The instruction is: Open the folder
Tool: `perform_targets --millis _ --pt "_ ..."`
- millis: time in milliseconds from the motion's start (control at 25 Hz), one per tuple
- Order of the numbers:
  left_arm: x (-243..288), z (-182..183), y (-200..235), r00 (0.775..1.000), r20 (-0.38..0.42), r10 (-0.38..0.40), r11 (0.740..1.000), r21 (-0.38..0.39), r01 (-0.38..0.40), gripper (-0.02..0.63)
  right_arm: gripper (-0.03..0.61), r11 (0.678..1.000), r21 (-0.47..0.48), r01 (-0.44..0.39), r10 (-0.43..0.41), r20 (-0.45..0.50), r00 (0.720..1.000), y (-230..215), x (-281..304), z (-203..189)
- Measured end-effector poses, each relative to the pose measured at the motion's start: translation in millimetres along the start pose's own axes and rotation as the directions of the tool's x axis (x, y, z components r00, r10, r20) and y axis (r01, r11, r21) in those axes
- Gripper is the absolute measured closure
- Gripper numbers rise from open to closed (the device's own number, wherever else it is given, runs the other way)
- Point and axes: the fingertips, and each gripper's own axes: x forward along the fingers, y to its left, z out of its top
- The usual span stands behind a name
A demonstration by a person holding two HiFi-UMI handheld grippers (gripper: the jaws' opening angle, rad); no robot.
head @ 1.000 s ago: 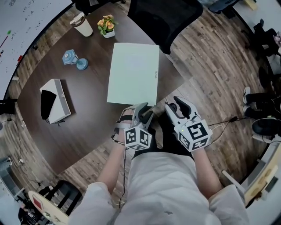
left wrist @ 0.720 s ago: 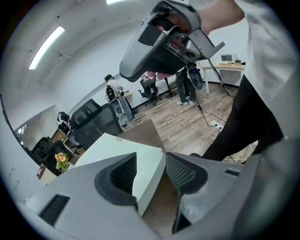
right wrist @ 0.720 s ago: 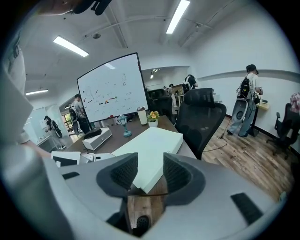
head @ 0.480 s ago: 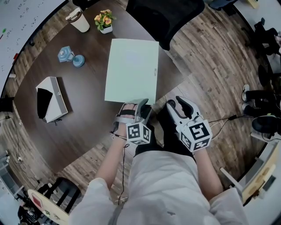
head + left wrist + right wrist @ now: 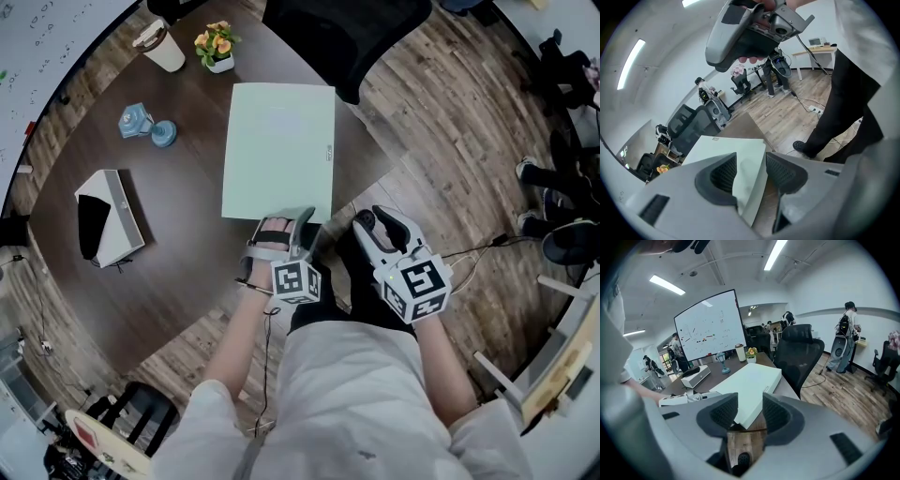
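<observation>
Pale-green folder [image 5: 279,150] closed; near edge partly masked by left gripper [image 5: 292,223], jaws apart; right gripper [image 5: 382,225] wide.

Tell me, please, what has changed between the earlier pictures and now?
The left gripper has eased down and rolled at the folder's near right corner, which now lies between its open jaws, not yet gripped. The right gripper stayed open and still off the table's edge; the folder remains closed and flat on the table.
</observation>
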Motion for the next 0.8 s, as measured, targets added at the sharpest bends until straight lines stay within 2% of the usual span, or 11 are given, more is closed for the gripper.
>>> perform_targets --millis 400,800 --pt "2.1 -5.3 2.1 0.999 -0.01 0.042 0.998 0.047 -0.042 0.449 0.419 1.0 -0.006 0.001 -0.001 -0.006 1.0 -0.3 1.5 0.7" --pt "-5.6 0.5 3.2 0.999 0.046 0.017 0.995 -0.095 -0.013 0.508 0.419 1.0 -0.009 -0.009 0.009 -0.011 1.0 2.1 3.0 -2.0"
